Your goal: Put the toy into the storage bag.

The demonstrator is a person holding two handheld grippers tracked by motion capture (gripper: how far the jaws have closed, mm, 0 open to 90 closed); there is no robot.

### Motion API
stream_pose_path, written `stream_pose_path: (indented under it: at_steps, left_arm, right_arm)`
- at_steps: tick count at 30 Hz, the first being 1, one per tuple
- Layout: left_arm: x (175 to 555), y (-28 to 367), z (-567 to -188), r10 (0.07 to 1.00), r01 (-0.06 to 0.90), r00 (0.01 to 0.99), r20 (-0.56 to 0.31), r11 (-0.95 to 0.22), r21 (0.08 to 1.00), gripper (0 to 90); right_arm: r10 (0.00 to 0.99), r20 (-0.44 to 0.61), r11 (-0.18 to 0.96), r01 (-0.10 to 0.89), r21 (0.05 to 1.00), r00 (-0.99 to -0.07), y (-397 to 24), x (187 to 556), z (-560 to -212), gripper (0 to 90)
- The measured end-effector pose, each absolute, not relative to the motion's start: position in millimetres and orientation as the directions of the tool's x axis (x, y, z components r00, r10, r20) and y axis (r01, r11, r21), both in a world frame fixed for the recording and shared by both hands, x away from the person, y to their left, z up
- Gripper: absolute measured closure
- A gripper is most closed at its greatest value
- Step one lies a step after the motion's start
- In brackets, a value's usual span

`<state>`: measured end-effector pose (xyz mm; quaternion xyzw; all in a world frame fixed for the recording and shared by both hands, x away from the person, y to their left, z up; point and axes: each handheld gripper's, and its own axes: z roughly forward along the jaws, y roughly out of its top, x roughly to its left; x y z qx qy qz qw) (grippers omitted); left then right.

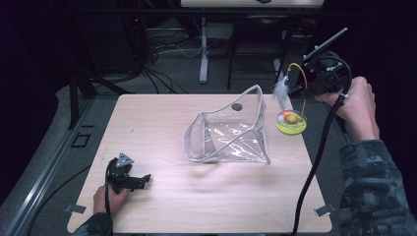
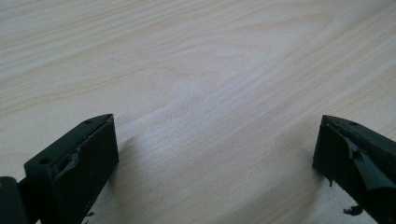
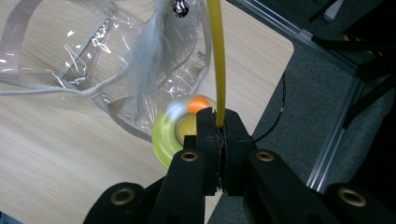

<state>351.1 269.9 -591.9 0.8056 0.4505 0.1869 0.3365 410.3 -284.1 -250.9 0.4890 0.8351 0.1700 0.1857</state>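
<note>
My right gripper (image 3: 219, 127) pinches the cat toy's (image 1: 291, 122) yellow wire, holding it just right of the clear bag (image 1: 227, 132), ready to drop inside, while my left gripper (image 1: 139, 182) rests wide open.

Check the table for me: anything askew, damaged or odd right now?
The clear plastic pouch sits slumped and lopsided mid-table, mouth gaping. The cat toy dangles off the table, the right gripper pinching its yellow wire. The left gripper has chipped, ragged pads. Nothing spilled.
</note>
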Motion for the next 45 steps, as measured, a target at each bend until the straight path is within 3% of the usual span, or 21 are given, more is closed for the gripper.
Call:
stream_pose_path:
  at_steps: [45]
  left_arm:
    - [351.1, 269.9, -591.9, 0.851, 0.6, 0.524, -0.002, -0.368, 0.71, 0.0]
  right_arm:
    - [0.842, -0.261, 0.537, 0.685, 0.493, -0.472, -240.3, 409.3, -190.8, 88.0]
